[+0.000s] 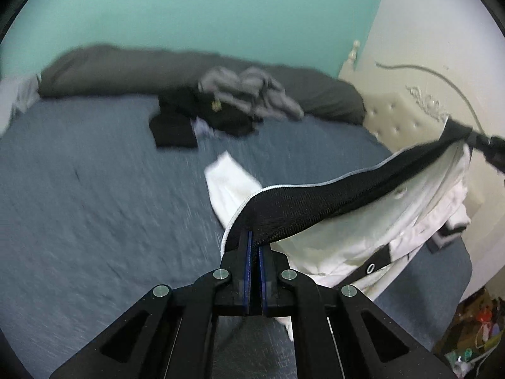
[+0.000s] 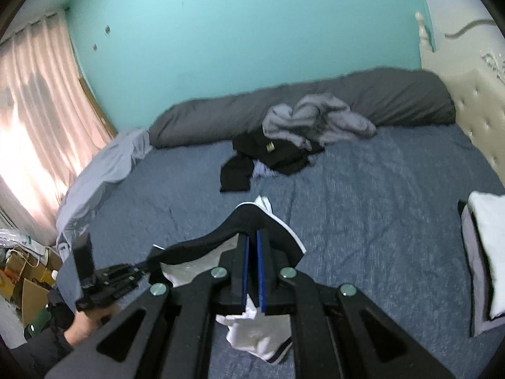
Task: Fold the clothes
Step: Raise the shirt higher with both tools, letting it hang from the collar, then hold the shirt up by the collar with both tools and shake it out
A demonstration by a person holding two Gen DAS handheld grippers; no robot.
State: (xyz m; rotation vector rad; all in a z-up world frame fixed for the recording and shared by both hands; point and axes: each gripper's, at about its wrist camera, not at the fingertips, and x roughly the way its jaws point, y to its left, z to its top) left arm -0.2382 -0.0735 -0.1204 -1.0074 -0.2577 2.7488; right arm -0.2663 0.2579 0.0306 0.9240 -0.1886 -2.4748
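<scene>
**Waistband stretched between two clamped grippers above the bed**

The white garment with a broad black ribbed waistband [image 1: 315, 202] hangs in the air over the near part of the bed, its band pulled into a long, sagging strip edged with thin white piping. The smooth white cloth droops below the band in soft folds, and a black patch with a metal eyelet shows on it. The left gripper [image 1: 255, 240] has its blue-padded jaws pressed narrow on the band's left end. The right gripper [image 2: 253, 235] pinches the other end the same way, with white cloth dangling under its jaws. In the right wrist view a hand [image 2: 83, 323] grips the left tool's handle at the near left.

Beneath lies the blue heathered woven bedsheet [image 1: 94, 189], flat and lightly creased. Farther off sits a rumpled pile: a black garment [image 2: 268, 154] with a crumpled grey fleecy garment [image 2: 315, 120] on top. A long dark grey bolster pillow [image 2: 221, 113] lines the far edge against the turquoise wall [image 2: 236, 31]. A cream tufted headboard [image 2: 479, 120] rises at the right, pink pleated curtains [image 2: 38, 110] at the left, and a folded white-and-grey stack [image 2: 486, 252] rests at the right edge.
</scene>
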